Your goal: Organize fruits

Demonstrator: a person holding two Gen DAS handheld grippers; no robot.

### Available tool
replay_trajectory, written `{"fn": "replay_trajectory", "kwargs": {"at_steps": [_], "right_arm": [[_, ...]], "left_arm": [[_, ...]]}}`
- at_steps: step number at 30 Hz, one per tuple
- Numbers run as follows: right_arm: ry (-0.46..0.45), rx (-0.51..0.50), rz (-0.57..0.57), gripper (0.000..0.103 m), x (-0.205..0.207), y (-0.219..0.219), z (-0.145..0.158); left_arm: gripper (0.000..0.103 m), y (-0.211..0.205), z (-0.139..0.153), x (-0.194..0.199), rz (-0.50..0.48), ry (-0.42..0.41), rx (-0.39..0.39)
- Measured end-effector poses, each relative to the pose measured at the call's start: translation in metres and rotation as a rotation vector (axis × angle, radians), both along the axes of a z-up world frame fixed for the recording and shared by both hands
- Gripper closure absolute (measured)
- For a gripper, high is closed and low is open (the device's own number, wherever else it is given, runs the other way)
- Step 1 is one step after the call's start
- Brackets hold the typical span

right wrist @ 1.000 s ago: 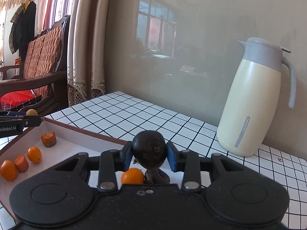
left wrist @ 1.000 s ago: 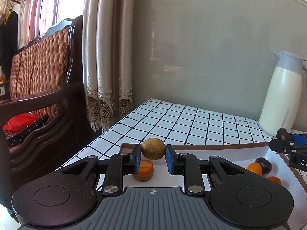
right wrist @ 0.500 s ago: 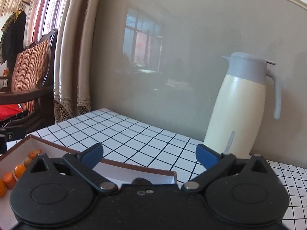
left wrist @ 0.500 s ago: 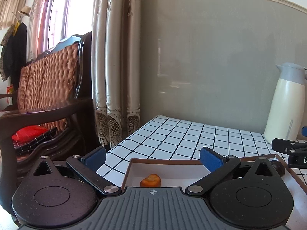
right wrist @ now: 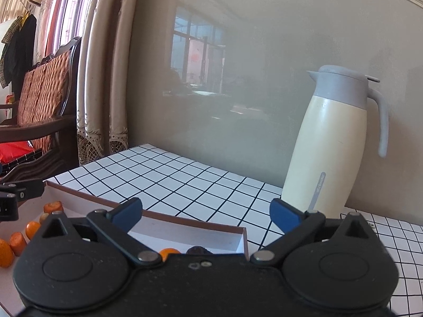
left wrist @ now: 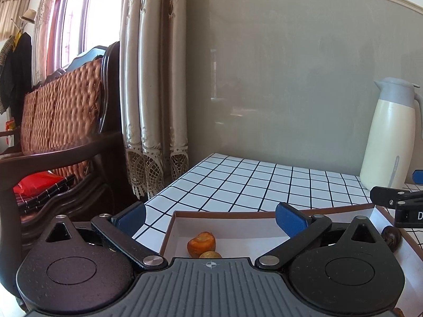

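**Fruits are in the box, both grippers let go**

I have my left hand-held gripper [left wrist: 210, 218] spread wide with nothing between its blue pads; its jaws have just been opening; my right hand-held gripper [right wrist: 206, 212] is spread wide and holds nothing too, and its jaws have just been opening as well.

The box [left wrist: 227, 213] sits on the desk [left wrist: 264, 182] near its front edge; in the far left corner of the box I see an orange fruit [left wrist: 201, 241], and a brownish round fruit [left wrist: 210, 254] peeks out just beside it; at the right end lies a dark fruit [left wrist: 392, 237].

From the right side I see more small orange fruits [right wrist: 17, 237] along the left end of the box, and one orange fruit [right wrist: 169, 252] next to a dark one [right wrist: 198, 250] in the right corner.

I think much is done, since the fruits I can see are in the box; I cannot tell if more fruits wait elsewhere.
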State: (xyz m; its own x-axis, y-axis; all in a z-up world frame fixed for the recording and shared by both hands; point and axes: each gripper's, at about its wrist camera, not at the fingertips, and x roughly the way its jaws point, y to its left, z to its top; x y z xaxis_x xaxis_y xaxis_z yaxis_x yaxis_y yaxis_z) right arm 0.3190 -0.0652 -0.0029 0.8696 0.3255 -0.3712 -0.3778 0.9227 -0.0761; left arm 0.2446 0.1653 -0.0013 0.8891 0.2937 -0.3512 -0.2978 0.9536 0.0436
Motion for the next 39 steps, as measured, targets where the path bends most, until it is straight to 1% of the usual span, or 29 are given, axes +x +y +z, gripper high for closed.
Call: {"fn": "replay_trajectory", "kwargs": {"at_steps": [7, 14, 22, 26, 28, 31, 35, 39], "right_arm": [[0.005, -0.003, 0.002, 0.006, -0.001, -0.001, 0.000], [0.001, -0.002, 0.005, 0.006, -0.005, -0.002, 0.002], [0.000, -0.009, 0.015, 0.006, -0.009, 0.000, 0.005], [-0.010, 0.002, 0.015, 0.006, -0.018, -0.005, 0.013], [-0.023, 0.010, 0.016, 0.006, -0.028, -0.008, 0.020], [-0.047, 0.026, 0.024, 0.006, -0.054, -0.017, 0.035], [-0.087, 0.024, 0.030, 0.006, -0.102, -0.036, 0.055], [-0.102, 0.021, 0.014, 0.006, -0.148, -0.057, 0.069]], "left_arm": [[0.000, -0.003, 0.001, -0.001, -0.002, 0.006, -0.002], [0.000, -0.003, 0.003, -0.002, 0.009, 0.024, -0.029], [0.000, -0.004, 0.004, -0.006, 0.005, 0.020, -0.015], [0.000, -0.009, 0.006, -0.013, -0.004, 0.022, 0.001], [0.000, -0.012, 0.010, -0.022, -0.001, 0.012, 0.007], [0.000, -0.018, 0.025, -0.041, -0.009, -0.012, 0.009], [0.000, -0.034, 0.042, -0.084, -0.022, -0.048, 0.019], [0.000, -0.054, 0.047, -0.127, -0.046, -0.043, 0.034]]}}
